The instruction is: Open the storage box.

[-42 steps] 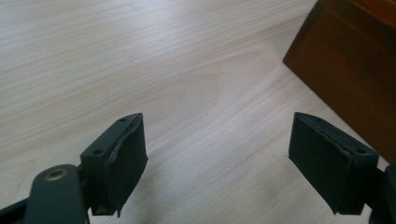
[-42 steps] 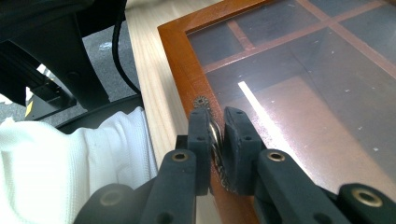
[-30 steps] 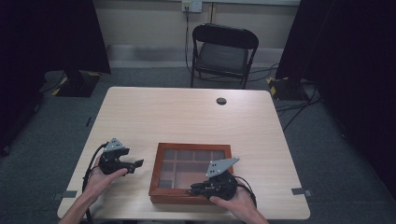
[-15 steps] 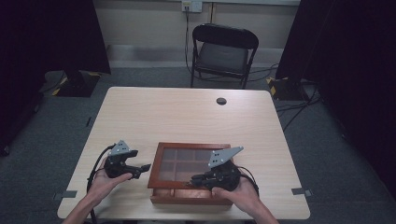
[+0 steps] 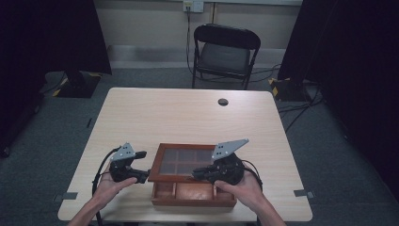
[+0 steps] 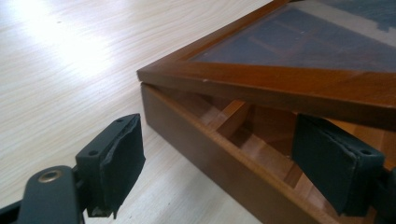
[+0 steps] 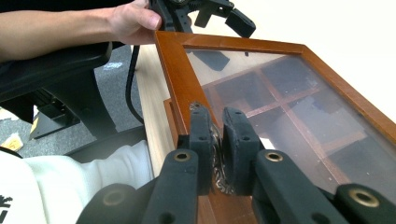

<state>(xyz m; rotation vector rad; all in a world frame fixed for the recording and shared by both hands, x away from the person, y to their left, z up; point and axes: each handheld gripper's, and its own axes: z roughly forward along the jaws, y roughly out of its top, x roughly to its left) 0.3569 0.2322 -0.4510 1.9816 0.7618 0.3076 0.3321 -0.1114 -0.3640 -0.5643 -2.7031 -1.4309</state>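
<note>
Box lid [image 5: 188, 157] raised; chair [image 5: 225, 54] beyond table [image 5: 179, 113].

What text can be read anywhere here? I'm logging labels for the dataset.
None is legible.
White garment: a dark print at its edge, cut off and unreadable.
Wooden box, its glass lid, the table, the chair and both grippers, left and right: no lettering visible.

No readable text, label, brand or number on wooden box [image 5: 193, 181], grippers or desk [image 5: 188, 117].
</note>
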